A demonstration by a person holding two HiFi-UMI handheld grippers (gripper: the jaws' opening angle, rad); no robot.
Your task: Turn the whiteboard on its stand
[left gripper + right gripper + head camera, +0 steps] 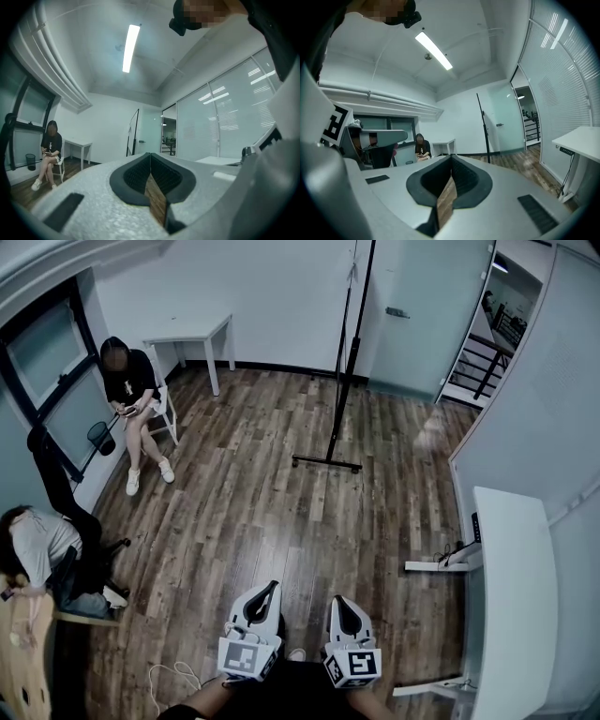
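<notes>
The whiteboard (349, 343) stands edge-on in the middle of the room, a thin dark panel on a black stand whose foot (326, 462) rests on the wood floor. It shows as a slim black upright in the left gripper view (133, 133) and in the right gripper view (483, 125). My left gripper (273, 586) and right gripper (338, 600) sit side by side at the bottom of the head view, well short of the board. Both point toward it. Each has its jaw tips together and nothing held.
A person sits on a white chair (165, 409) at the left wall, beside a white table (194, 337). Another person leans over a wooden desk (23, 652) at lower left. A long white desk (511, 596) runs along the right wall. A white cable (176, 675) lies on the floor.
</notes>
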